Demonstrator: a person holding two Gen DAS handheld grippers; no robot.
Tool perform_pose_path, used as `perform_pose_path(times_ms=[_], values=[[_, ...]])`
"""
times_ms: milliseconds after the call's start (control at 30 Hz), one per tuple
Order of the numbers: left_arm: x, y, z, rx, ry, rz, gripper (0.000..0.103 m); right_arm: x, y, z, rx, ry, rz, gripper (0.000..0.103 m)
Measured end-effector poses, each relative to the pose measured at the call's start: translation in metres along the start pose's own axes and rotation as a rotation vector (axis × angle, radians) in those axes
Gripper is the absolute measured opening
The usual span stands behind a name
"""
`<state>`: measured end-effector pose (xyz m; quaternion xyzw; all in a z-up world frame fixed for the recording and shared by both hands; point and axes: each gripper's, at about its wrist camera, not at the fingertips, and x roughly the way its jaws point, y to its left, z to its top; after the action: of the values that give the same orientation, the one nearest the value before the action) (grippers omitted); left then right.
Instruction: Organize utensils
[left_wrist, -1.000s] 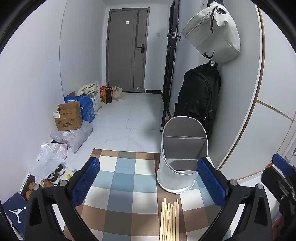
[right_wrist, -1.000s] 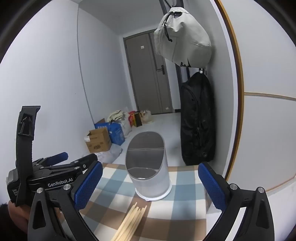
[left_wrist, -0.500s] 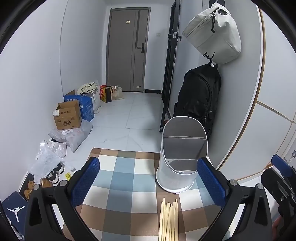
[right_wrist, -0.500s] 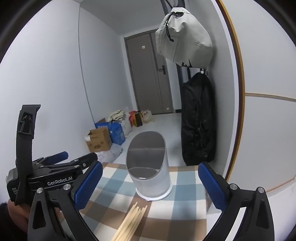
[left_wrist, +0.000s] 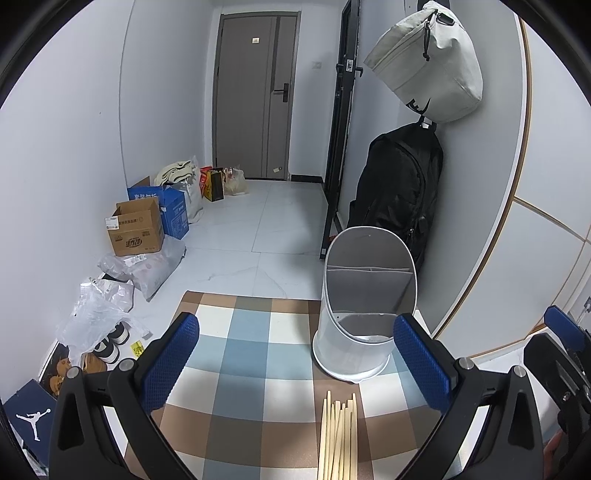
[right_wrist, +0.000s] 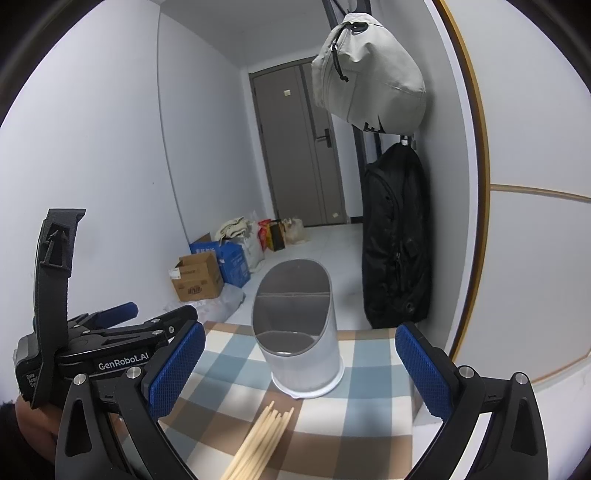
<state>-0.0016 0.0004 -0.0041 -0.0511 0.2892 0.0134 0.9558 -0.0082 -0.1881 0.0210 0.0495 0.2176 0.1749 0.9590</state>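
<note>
Lying before one white holder (left_wrist: 364, 306): perhaps seven chopsticks (left_wrist: 338, 435); left claw (left_wrist: 295, 362) and right claw (right_wrist: 299, 369) both spread, empty.

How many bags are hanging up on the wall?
2. A pale grey bag hangs highest on the wall, and a black backpack hangs right below it, behind the white utensil holder. More may be out of view.

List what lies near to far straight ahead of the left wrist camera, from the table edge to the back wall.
chopsticks → white utensil holder → black backpack → grey door
</note>
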Motion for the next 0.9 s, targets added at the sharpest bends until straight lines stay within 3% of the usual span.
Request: perform_pose_path(times_ms=[900], values=[[-0.0008, -0.0010, -0.0001, 0.011, 0.002, -0.002, 0.102, 0.0013, 0.0009, -0.0014, -0.004, 0.006, 0.000, 0.103]])
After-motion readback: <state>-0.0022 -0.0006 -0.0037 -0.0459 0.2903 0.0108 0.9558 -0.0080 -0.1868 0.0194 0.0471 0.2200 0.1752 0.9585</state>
